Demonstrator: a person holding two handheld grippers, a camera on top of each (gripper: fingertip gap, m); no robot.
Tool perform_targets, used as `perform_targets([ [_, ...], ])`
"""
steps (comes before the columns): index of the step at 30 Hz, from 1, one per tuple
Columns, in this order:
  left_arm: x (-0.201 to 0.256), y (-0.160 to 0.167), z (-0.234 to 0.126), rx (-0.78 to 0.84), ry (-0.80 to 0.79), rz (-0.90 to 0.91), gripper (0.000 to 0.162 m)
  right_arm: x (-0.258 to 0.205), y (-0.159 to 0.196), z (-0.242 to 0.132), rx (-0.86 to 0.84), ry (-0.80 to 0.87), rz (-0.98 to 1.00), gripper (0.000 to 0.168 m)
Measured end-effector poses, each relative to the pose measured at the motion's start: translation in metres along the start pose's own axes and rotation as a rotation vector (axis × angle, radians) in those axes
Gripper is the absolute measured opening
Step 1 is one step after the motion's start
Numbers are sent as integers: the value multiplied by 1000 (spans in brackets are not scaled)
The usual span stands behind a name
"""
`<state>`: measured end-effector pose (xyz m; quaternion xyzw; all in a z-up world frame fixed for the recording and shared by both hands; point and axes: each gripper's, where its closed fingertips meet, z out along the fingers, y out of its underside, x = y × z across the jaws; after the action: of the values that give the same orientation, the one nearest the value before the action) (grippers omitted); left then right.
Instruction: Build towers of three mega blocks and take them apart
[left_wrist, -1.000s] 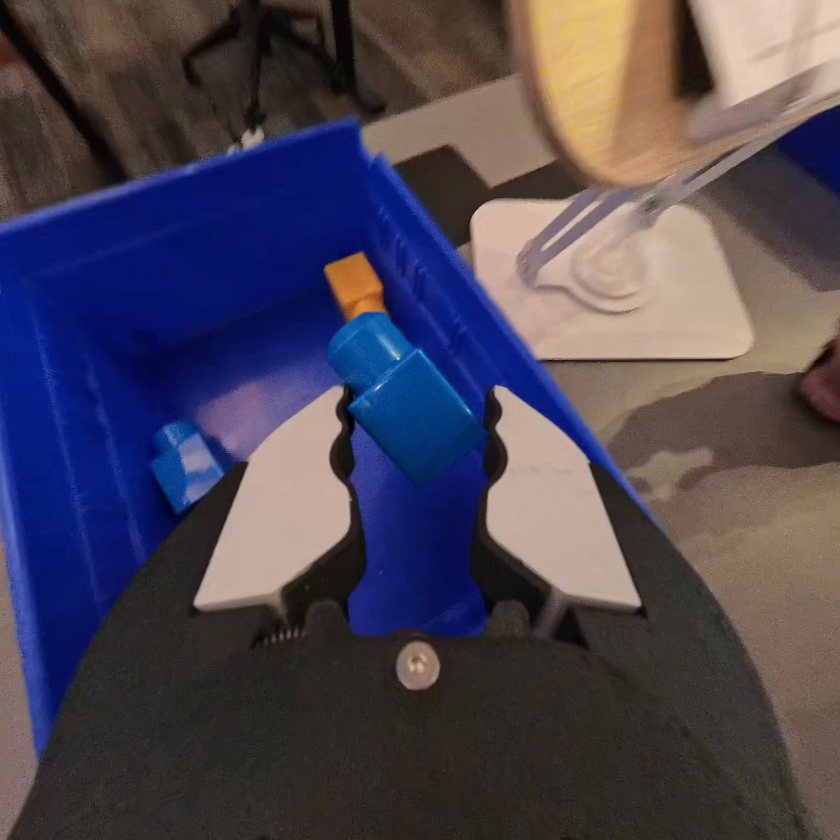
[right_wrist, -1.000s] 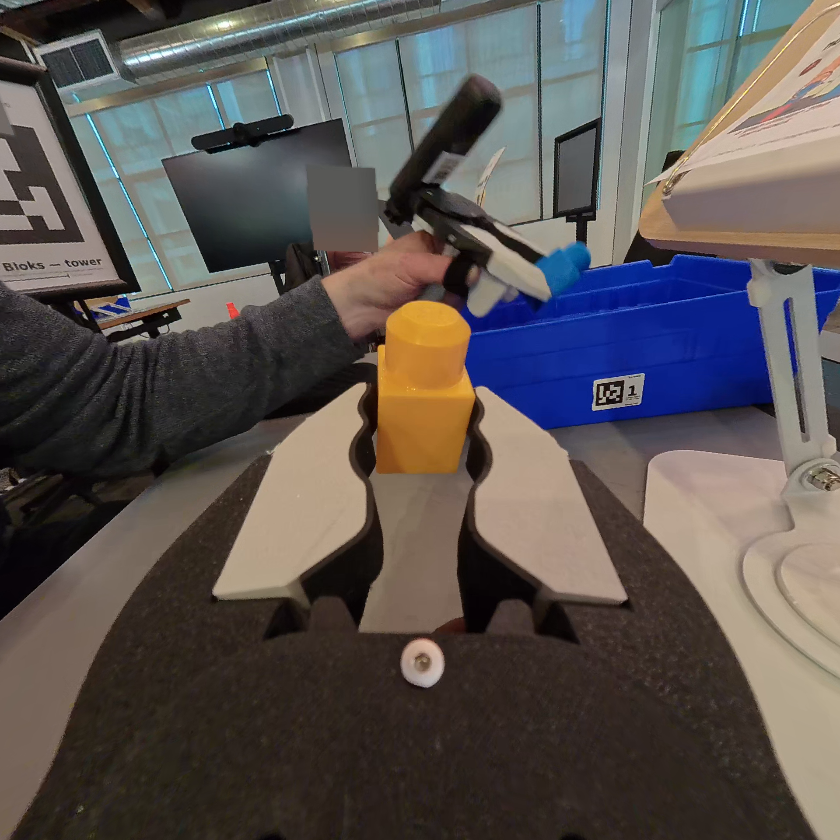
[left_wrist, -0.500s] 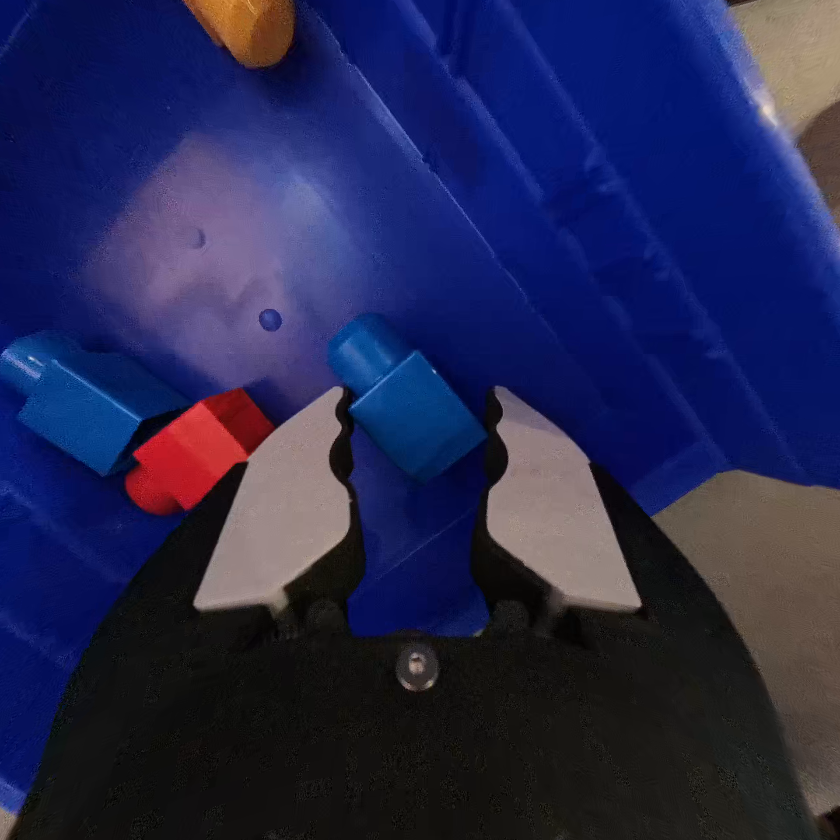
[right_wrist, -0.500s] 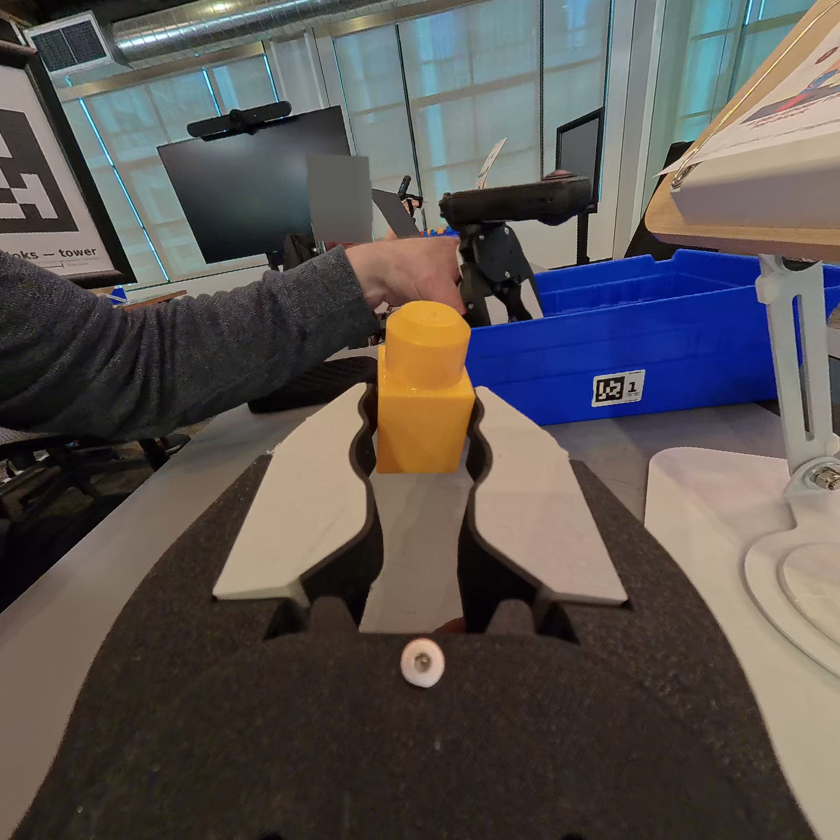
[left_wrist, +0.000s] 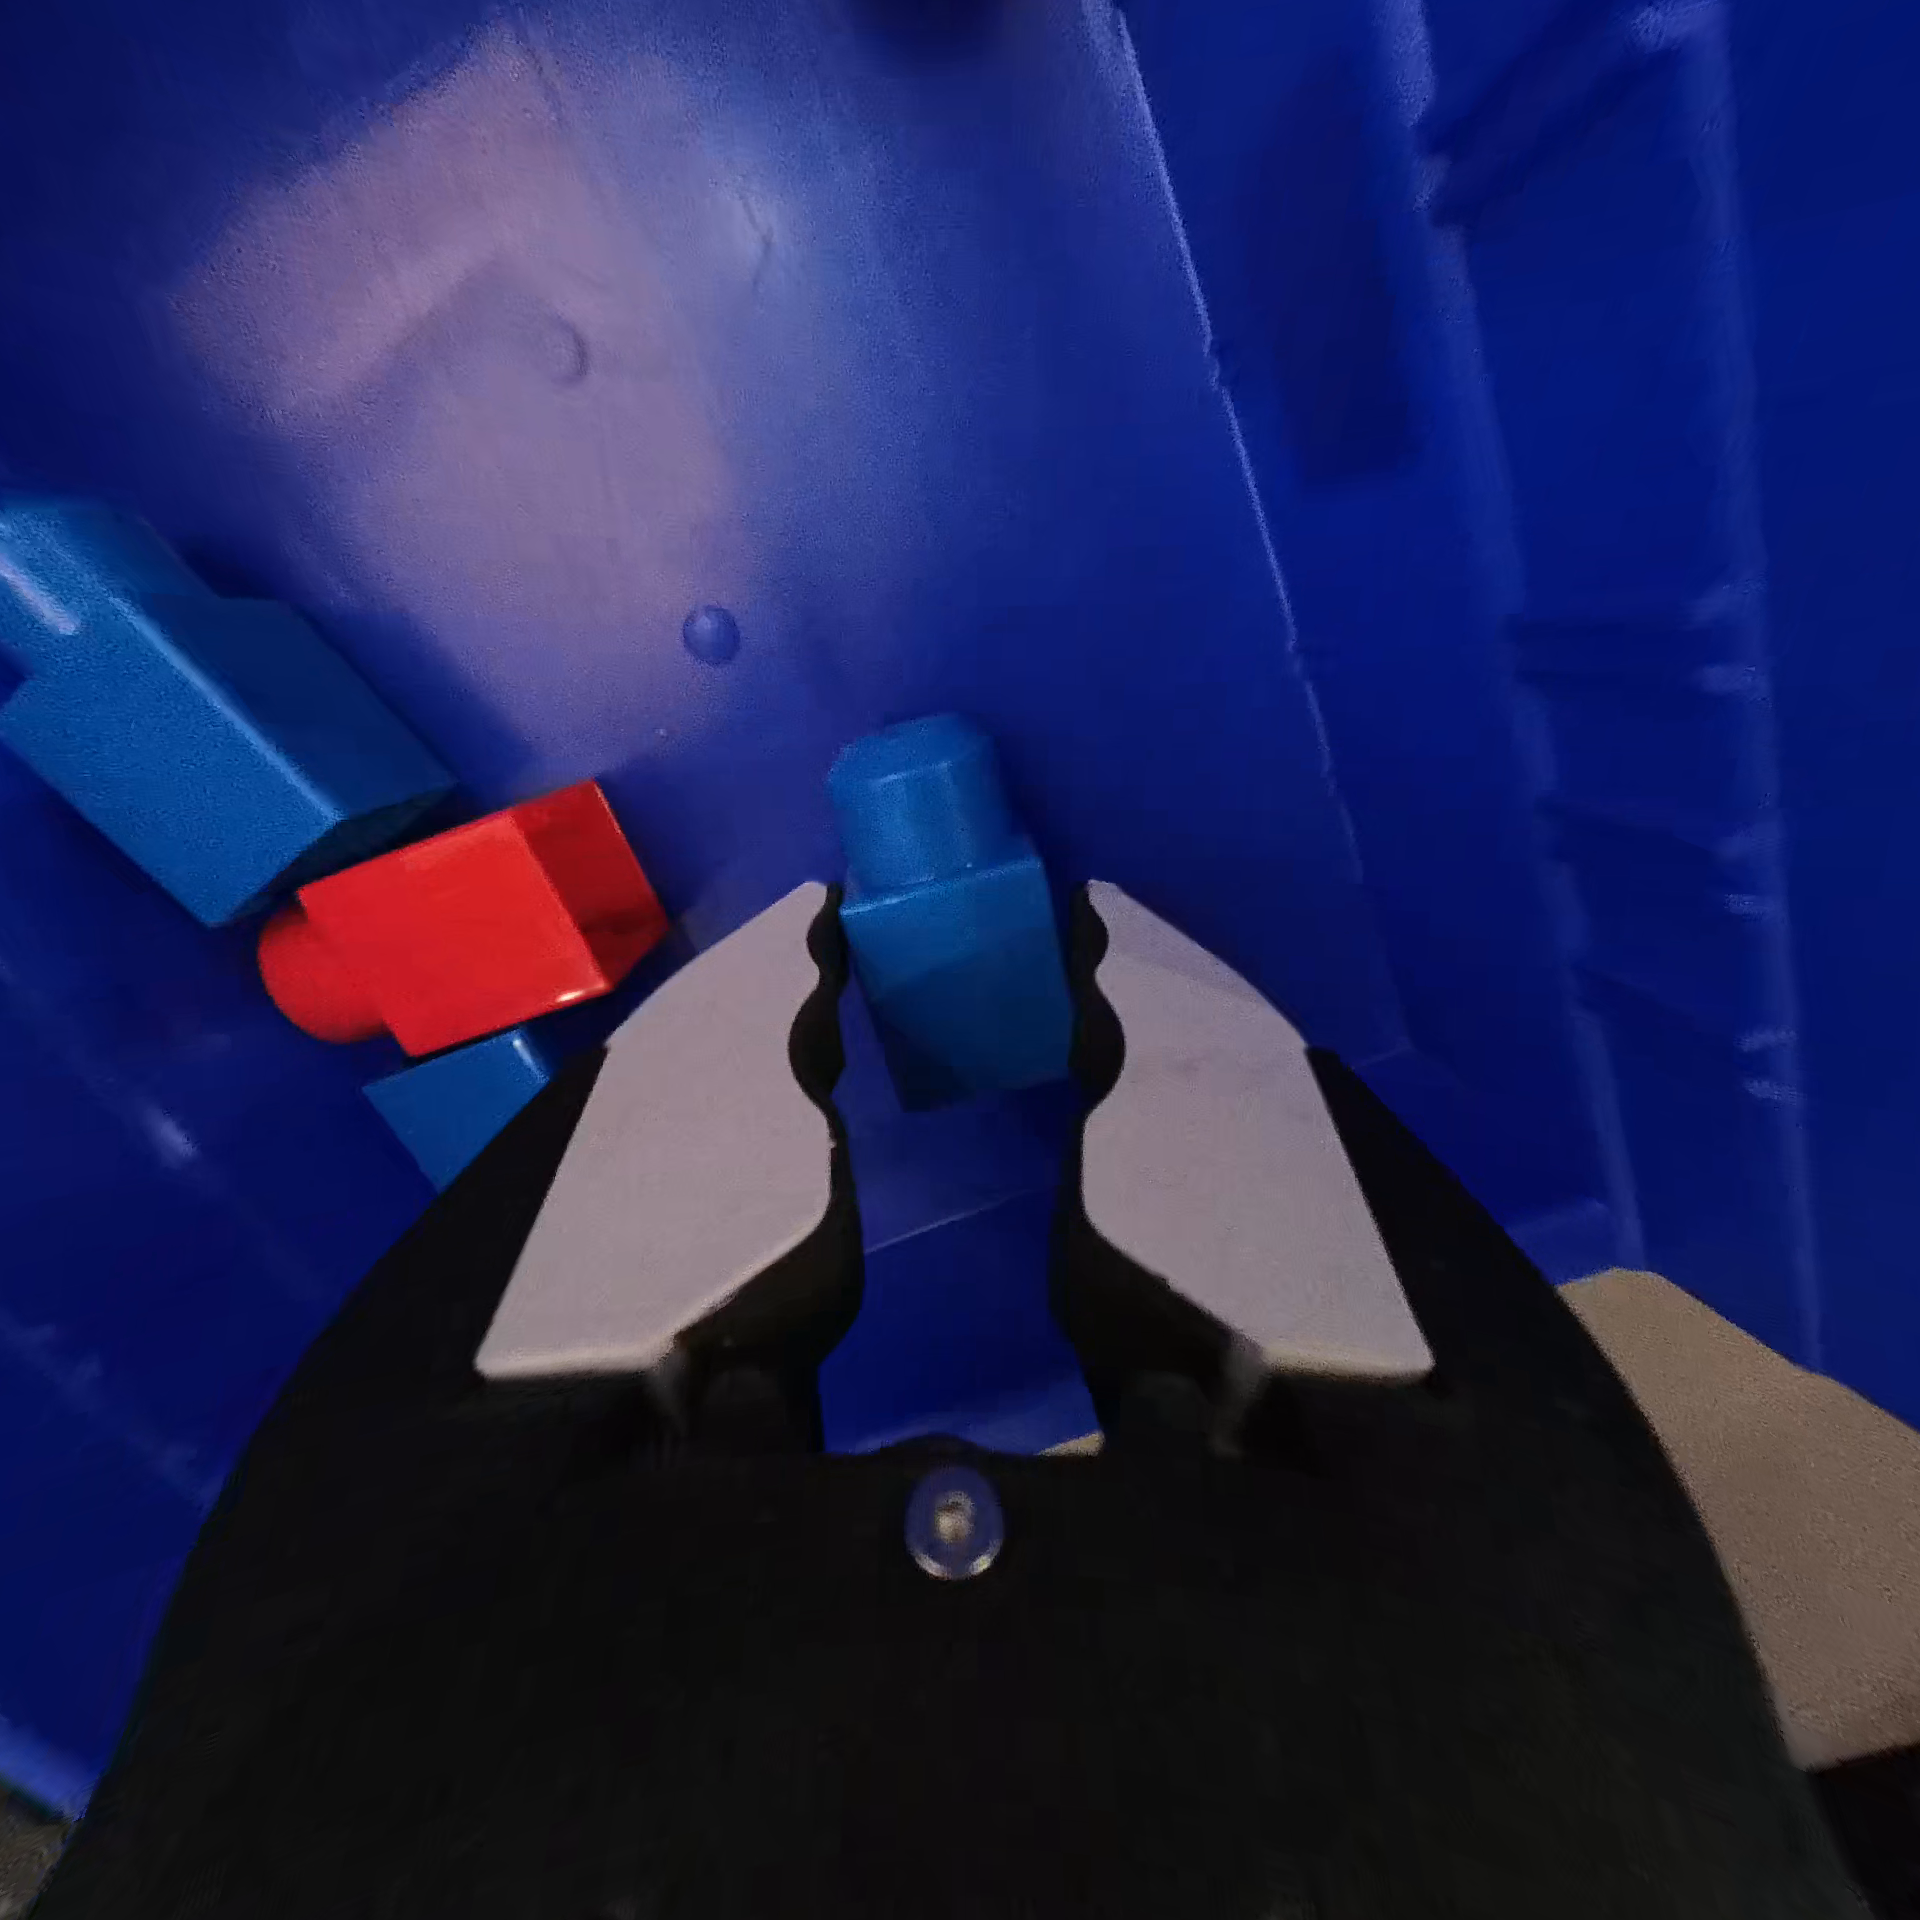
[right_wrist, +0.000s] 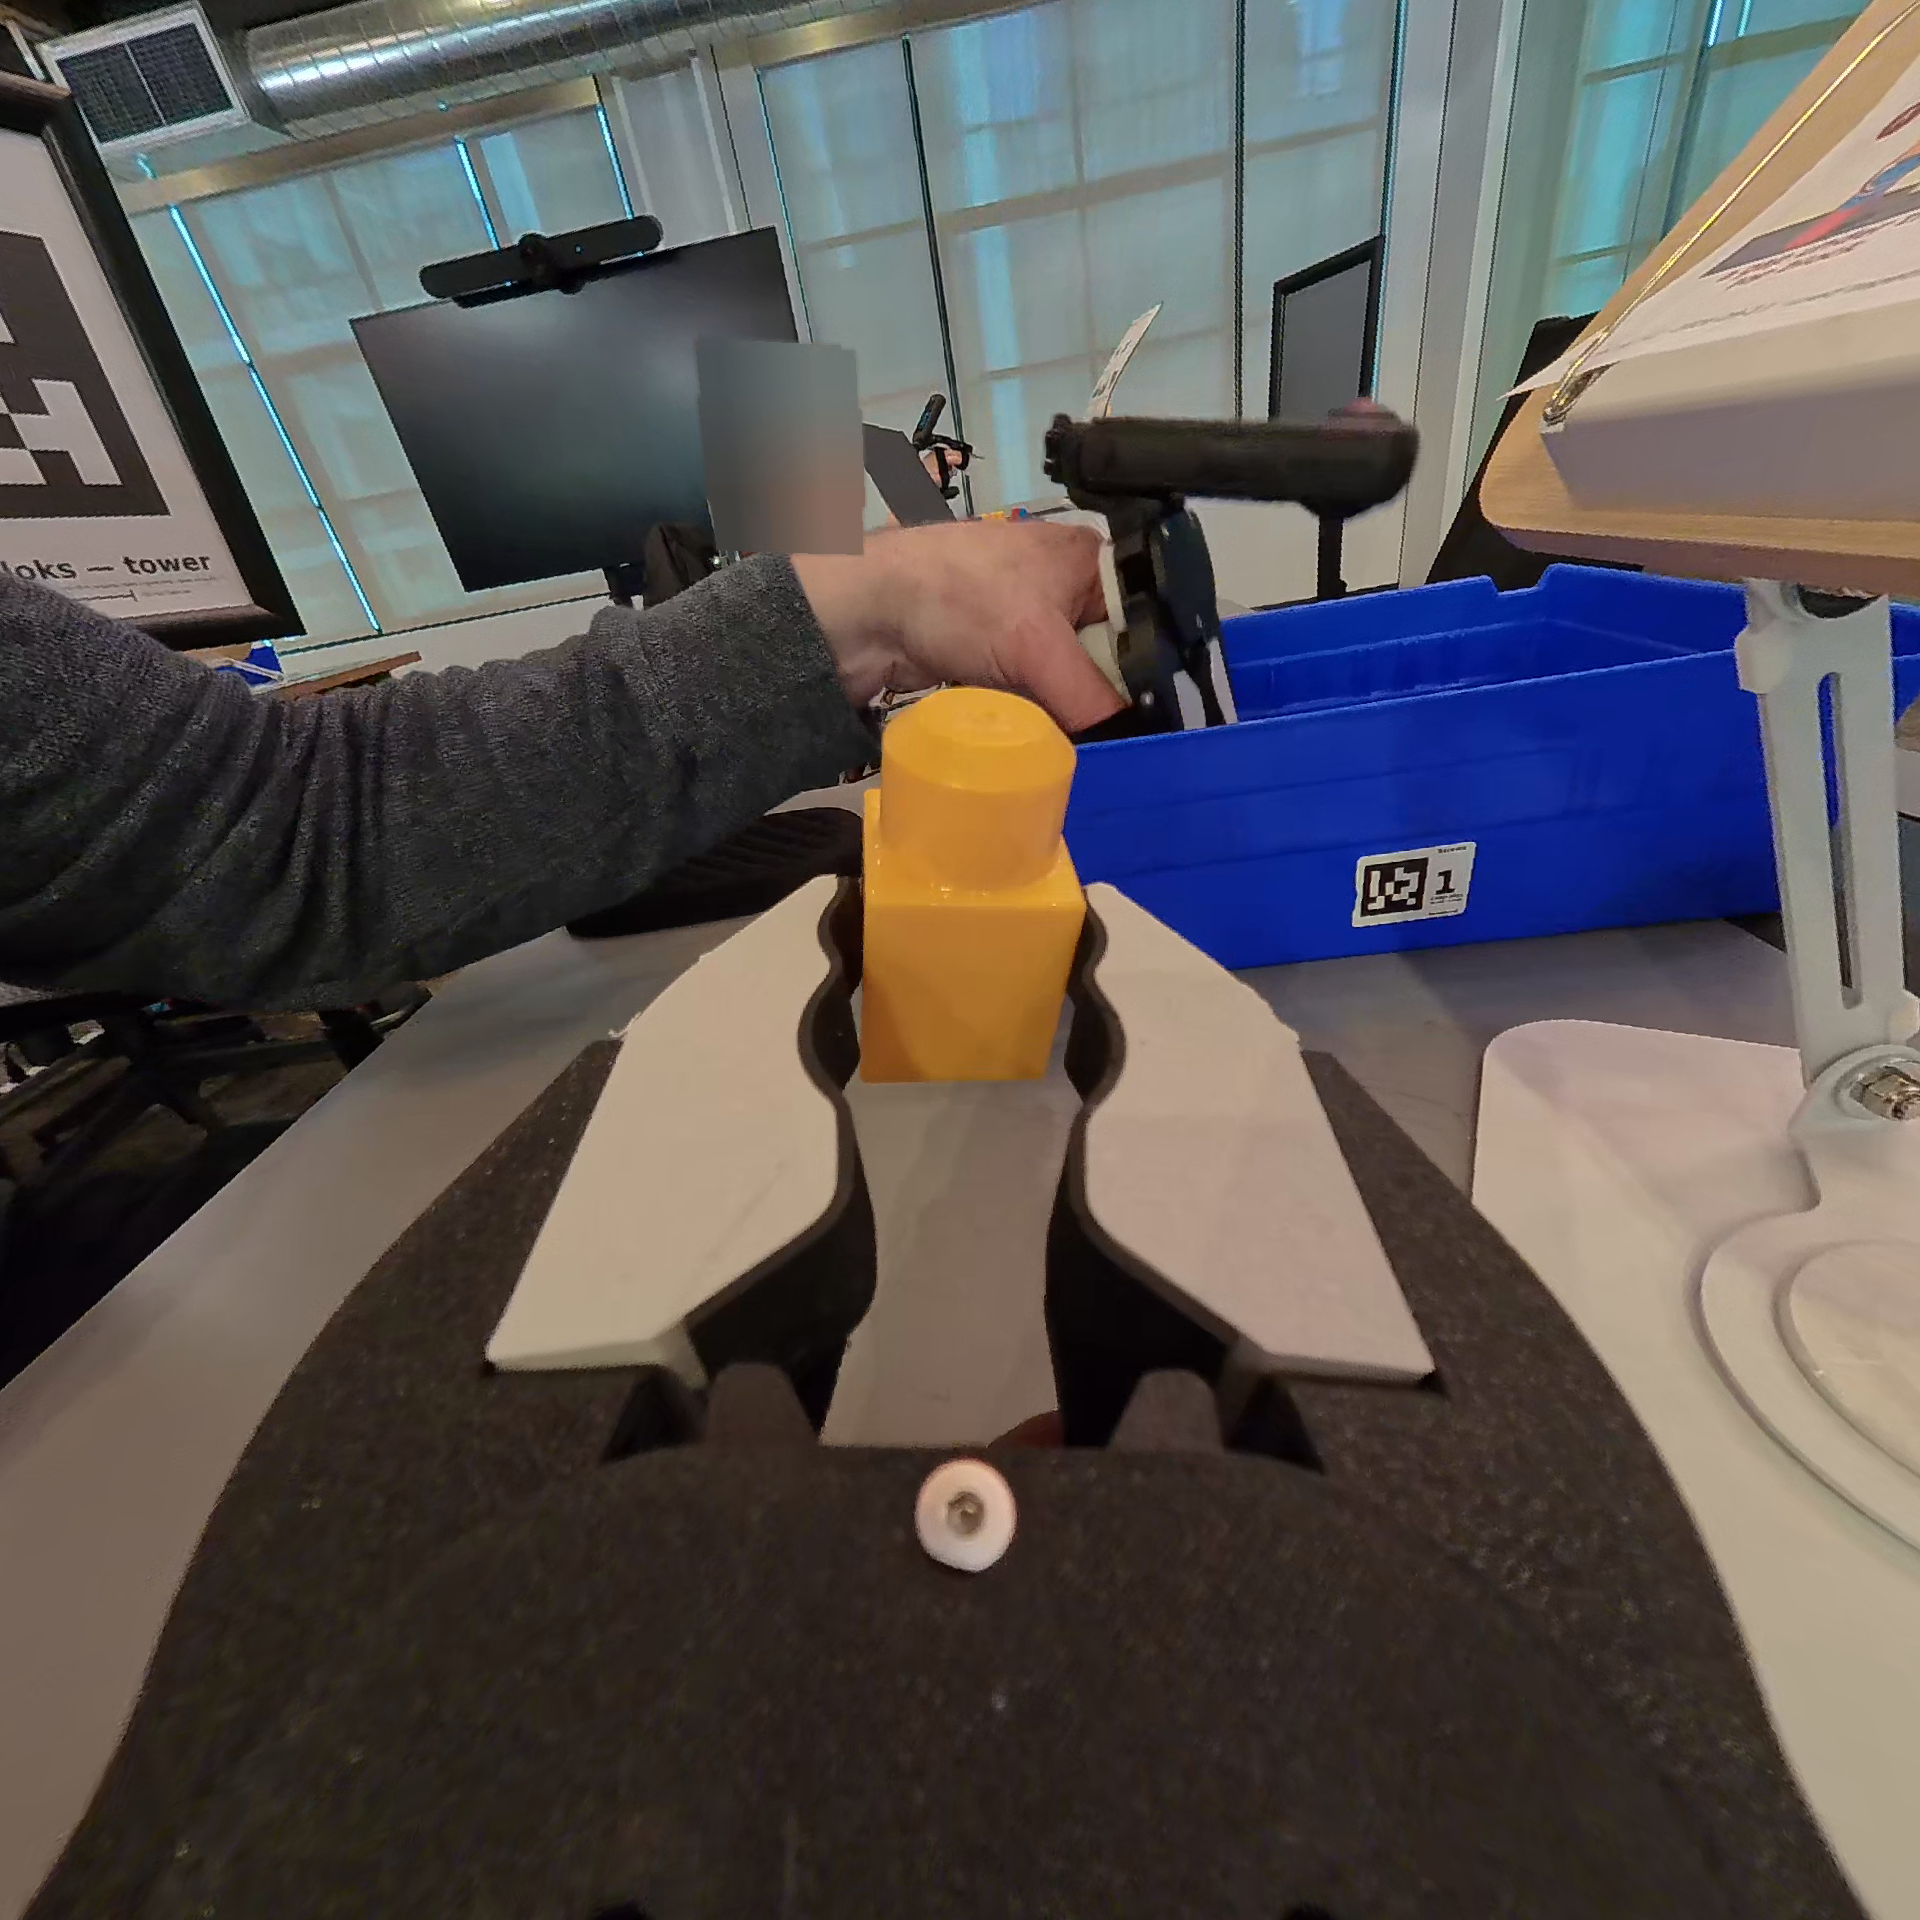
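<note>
Where bin (left_wrist: 1039, 416) dips: red block (left_wrist: 488, 935) (blue neighbours).

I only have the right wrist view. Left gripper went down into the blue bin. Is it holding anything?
Observer: Yes, the left gripper is shut on a blue block, low inside the blue bin.
Operator: Bin otherwise empty?
Observer: No. A red block lies on its side on the bin floor, left of the gripper.
Operator: Only that one?
Observer: A second blue block lies against the red one.
</note>
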<state>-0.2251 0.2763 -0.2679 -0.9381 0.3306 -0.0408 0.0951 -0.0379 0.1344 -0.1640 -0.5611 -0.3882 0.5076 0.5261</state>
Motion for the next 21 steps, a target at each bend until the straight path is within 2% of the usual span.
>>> perform_targets([
  [2,-5,-11,-19,128,-34,-37,40,0,1,0,-5,1,0,37],
  [5,15,-39,-71,460,-41,69,39,1,2,1,-19,5,8,37],
  [8,81,-61,-134,844,155,217,39,2,5,3,-37,6,17,37],
  [11,150,-62,-175,1107,423,334,39,1,9,5,-70,-1,27,37],
  [13,186,-58,-181,1169,586,397,39,-1,11,6,-87,-8,26,37],
  [16,218,-58,-171,1187,735,420,39,-2,15,8,-117,-10,23,37],
  [19,237,-59,-157,1190,832,411,38,-3,18,9,-134,-15,21,37],
  [21,243,-60,-146,1179,842,406,38,-3,18,9,-135,-18,24,37],
])
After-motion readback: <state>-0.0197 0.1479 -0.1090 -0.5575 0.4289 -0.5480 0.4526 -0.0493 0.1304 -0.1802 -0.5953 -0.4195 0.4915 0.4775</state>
